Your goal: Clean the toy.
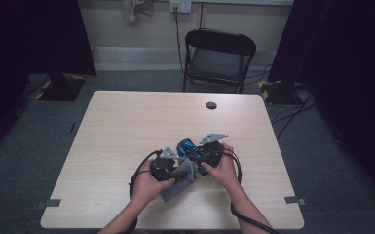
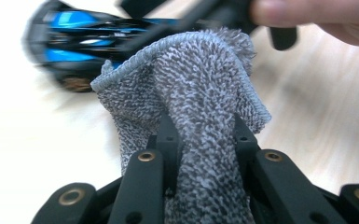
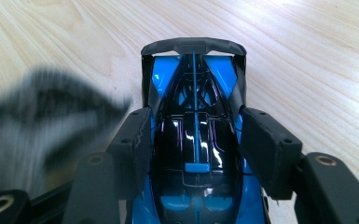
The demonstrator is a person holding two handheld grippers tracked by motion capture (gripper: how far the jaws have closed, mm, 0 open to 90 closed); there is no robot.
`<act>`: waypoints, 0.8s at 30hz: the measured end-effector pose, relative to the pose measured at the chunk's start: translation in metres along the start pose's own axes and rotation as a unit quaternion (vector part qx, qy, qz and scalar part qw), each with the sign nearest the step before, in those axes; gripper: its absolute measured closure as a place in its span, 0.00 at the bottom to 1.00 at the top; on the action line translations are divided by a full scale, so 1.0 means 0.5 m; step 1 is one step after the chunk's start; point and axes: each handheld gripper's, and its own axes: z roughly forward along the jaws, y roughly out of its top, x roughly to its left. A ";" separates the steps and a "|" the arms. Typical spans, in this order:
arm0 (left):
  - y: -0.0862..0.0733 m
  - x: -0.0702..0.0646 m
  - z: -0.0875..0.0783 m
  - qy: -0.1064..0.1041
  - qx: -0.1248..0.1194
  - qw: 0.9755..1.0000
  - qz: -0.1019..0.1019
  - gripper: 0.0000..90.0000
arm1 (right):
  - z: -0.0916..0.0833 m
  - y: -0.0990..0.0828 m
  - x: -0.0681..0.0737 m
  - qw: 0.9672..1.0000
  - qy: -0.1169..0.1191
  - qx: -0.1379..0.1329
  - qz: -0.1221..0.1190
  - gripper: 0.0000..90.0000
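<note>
Left gripper view: left gripper jaws clamped on a grey looped-pile microfibre cloth with stitched hem; its lower part is cut off. Behind it the toy race car is motion-blurred. Right gripper pads squeeze the car's glossy blue-and-black body, nose cut off, over the pale wood-grain table.

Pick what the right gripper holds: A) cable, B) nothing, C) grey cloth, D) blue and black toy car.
D: in the right gripper view the right gripper has its pads pressed on both sides of the toy car.
</note>
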 end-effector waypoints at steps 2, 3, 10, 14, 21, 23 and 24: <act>-0.002 0.022 -0.011 0.011 -0.003 1.000 -0.008 0.80 | 0.000 -0.001 -0.001 1.000 0.001 -0.001 0.000 0.49; -0.004 0.034 -0.017 0.020 -0.004 1.000 -0.014 0.80 | -0.001 -0.001 0.000 1.000 0.001 -0.001 0.002 0.49; -0.001 0.112 -0.047 0.072 -0.022 0.996 -0.042 0.80 | -0.001 -0.001 -0.001 1.000 0.001 -0.001 0.000 0.49; 0.003 0.139 -0.039 0.091 -0.020 0.994 -0.053 0.80 | -0.001 -0.002 -0.001 1.000 0.002 -0.002 0.001 0.49; 0.011 0.166 -0.003 0.115 -0.020 0.991 -0.064 0.80 | -0.001 -0.002 -0.001 1.000 0.002 -0.002 0.001 0.49; 0.015 0.172 0.007 0.124 -0.020 0.990 -0.069 0.80 | -0.002 -0.002 0.000 1.000 0.002 -0.002 0.001 0.49; 0.017 0.174 0.012 0.130 -0.022 0.989 -0.070 0.80 | -0.002 -0.002 -0.001 1.000 0.002 -0.001 0.001 0.49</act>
